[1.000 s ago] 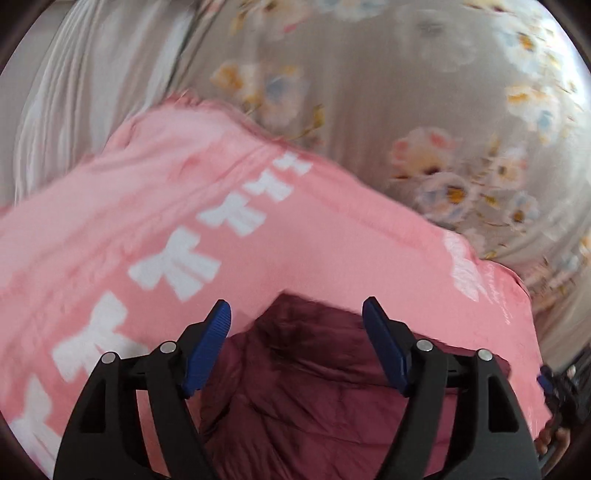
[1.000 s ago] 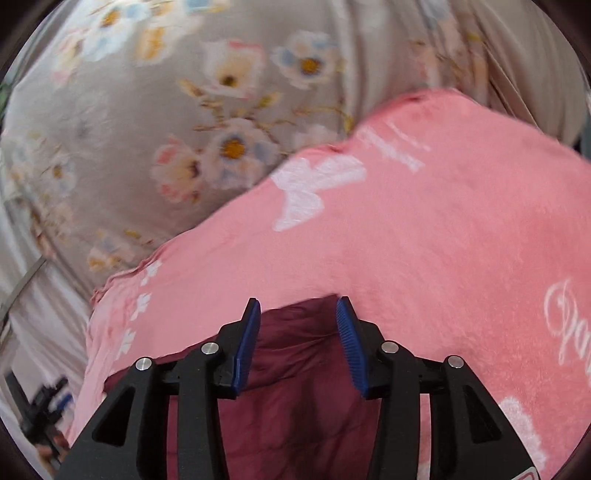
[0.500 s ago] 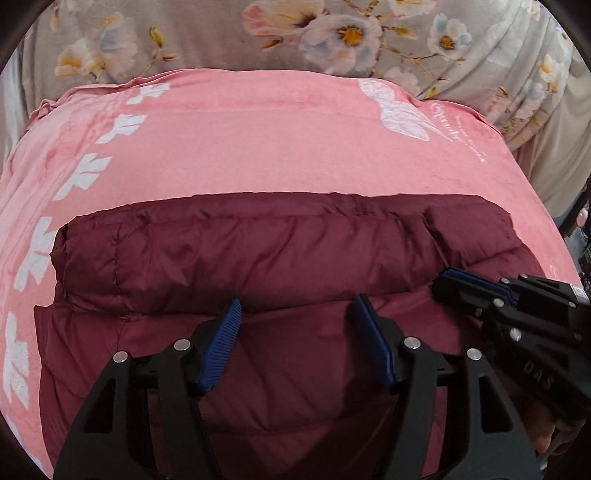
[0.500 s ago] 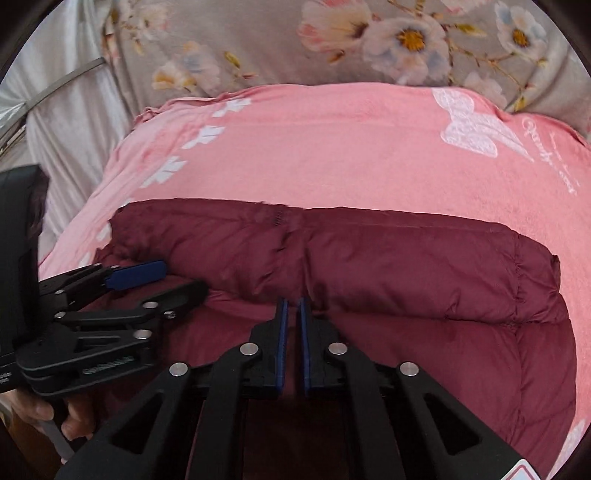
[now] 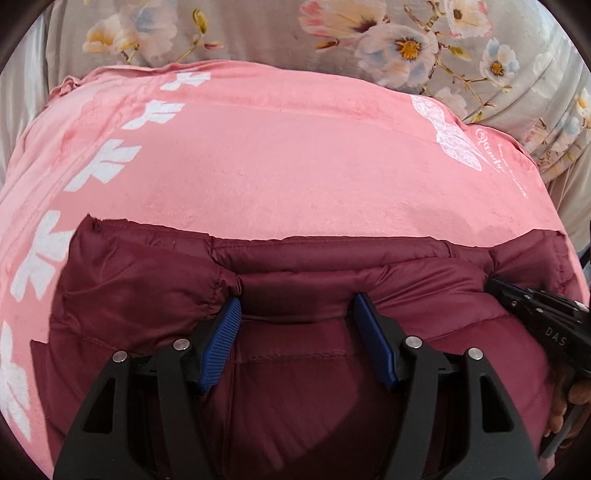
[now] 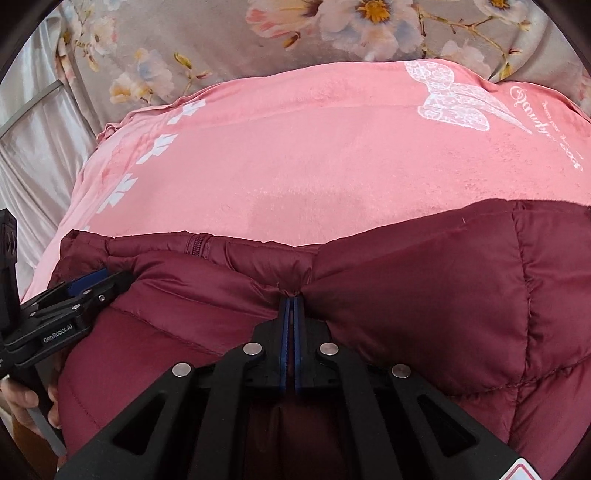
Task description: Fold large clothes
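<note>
the right gripper point(image 6: 290, 301) has its blue pads pressed together, pinching a small gathered tuck of the maroon puffer jacket point(image 6: 424, 302) at the near edge of its folded-over roll. the left gripper point(image 5: 297, 314) has its jaws apart, having narrowed a little over the last moment; the blue pads straddle a span of the same folded edge and press into the puffy fabric on either side, though whether they truly grip it cannot be told. in the left wrist view the right gripper comes in from the right edge, its tip against the jacket's right end; in the right wrist view the left gripper sits low at the left, a hand point(image 6: 22, 406) below it. the jacket lies with its long axis running left to right across both views, its far folded edge facing away from the grippers, a zipper showing near that edge. it rests on a pink blanket point(image 5: 277, 166) with white bow prints, which lies on a grey floral bedspread point(image 5: 258, 33).
</note>
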Demonstrator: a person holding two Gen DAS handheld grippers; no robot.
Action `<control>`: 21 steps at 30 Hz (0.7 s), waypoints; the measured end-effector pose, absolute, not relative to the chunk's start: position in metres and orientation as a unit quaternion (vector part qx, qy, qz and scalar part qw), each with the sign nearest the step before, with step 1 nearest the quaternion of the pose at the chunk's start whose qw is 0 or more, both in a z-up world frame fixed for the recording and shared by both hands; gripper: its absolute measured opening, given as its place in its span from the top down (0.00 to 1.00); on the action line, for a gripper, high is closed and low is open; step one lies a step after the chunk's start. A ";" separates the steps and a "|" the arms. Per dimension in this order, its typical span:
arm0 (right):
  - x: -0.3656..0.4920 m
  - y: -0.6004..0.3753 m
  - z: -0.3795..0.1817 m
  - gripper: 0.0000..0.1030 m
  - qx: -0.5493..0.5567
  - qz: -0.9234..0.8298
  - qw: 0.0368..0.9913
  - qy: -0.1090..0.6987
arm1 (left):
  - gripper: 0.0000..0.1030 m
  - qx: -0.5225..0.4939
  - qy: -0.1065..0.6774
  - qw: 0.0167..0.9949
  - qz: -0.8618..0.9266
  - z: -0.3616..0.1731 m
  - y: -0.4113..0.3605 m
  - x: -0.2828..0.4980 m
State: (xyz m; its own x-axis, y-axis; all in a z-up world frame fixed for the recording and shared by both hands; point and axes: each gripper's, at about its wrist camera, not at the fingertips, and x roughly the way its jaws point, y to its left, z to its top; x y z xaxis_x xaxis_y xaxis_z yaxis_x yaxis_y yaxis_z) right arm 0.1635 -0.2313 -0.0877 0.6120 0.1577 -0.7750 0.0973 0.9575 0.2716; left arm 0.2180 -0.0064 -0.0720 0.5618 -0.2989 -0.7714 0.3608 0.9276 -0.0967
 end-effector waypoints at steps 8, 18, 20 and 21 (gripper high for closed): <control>0.155 -0.229 -0.067 0.92 0.145 0.010 0.890 0.433 | 0.44 -0.012 0.408 0.895 -0.181 -0.051 0.021 0.215; 0.178 -0.127 -0.030 0.87 0.080 0.100 0.893 0.431 | 0.38 -0.076 0.449 0.886 -0.090 -0.043 0.106 0.258; 0.192 -0.112 -0.039 0.87 0.059 0.094 0.889 0.445 | 0.37 -0.070 0.456 0.884 -0.079 -0.053 0.106 0.262; 0.200 -0.109 -0.045 0.88 0.056 0.092 0.884 0.454 | 0.37 -0.072 0.458 0.883 -0.074 -0.058 0.108 0.264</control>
State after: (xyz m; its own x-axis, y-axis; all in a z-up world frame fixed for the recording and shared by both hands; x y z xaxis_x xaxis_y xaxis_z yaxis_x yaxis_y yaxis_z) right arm 0.1997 -0.1095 -0.0453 0.5706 0.2138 -0.7929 -0.1123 0.9768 0.1826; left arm 0.2636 0.1075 -0.0581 0.5690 -0.1969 -0.7984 0.0658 0.9787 -0.1945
